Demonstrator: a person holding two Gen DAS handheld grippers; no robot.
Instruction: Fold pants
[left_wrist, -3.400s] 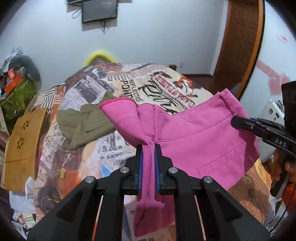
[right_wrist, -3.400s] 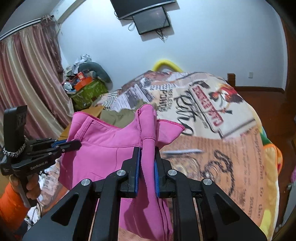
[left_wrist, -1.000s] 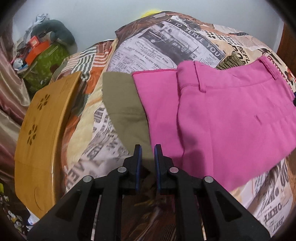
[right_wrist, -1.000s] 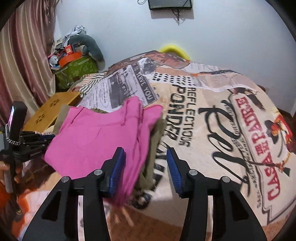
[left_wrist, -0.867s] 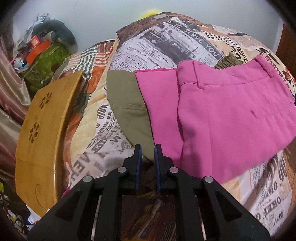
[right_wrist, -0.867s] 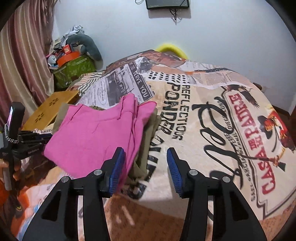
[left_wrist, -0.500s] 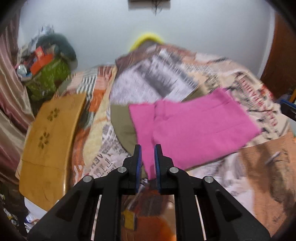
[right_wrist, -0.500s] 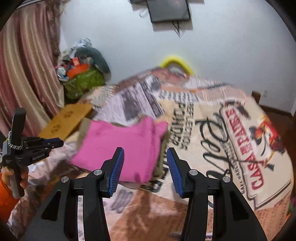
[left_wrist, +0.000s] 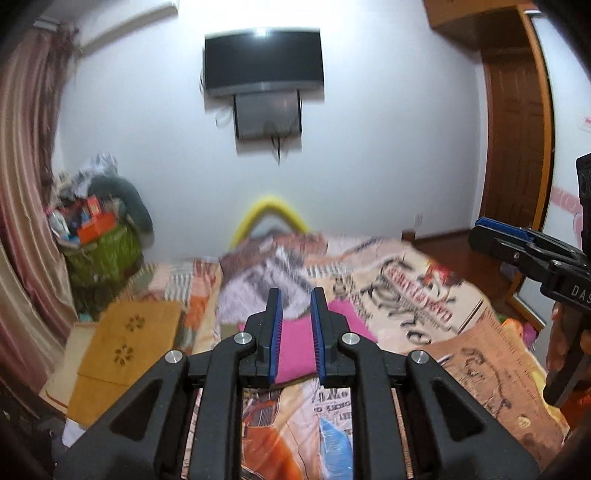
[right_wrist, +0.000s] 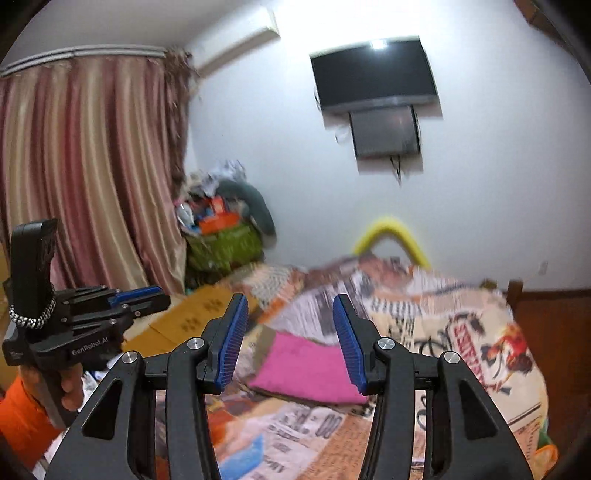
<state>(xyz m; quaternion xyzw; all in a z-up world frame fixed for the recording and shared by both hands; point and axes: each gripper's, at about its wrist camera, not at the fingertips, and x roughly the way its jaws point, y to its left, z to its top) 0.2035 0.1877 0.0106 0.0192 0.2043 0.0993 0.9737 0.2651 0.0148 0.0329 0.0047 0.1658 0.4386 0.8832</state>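
Observation:
The pink pants (left_wrist: 295, 347) lie folded flat on the printed bedspread (left_wrist: 424, 295), well below and ahead of both grippers. In the left wrist view they show through the narrow gap of my left gripper (left_wrist: 296, 295), whose jaws are opening with nothing between them. In the right wrist view the pants (right_wrist: 306, 365) appear between the wide-apart fingers of my right gripper (right_wrist: 288, 299), which is open and holds nothing. Each view catches the other tool at its edge: the right gripper (left_wrist: 491, 230) on the right, the left gripper (right_wrist: 147, 295) on the left, held by a hand in an orange sleeve.
A wooden lap table (left_wrist: 125, 343) leans at the bed's left side. Behind it stands a green basket (left_wrist: 99, 254) piled with clutter, next to a striped curtain (right_wrist: 85, 177). A television (left_wrist: 262, 62) hangs on the far wall and a wooden door (left_wrist: 517, 147) is on the right.
Both grippers let go of the pink pants, then rose and tilted up away from the bed. The pants now lie folded, farther and smaller in both views.

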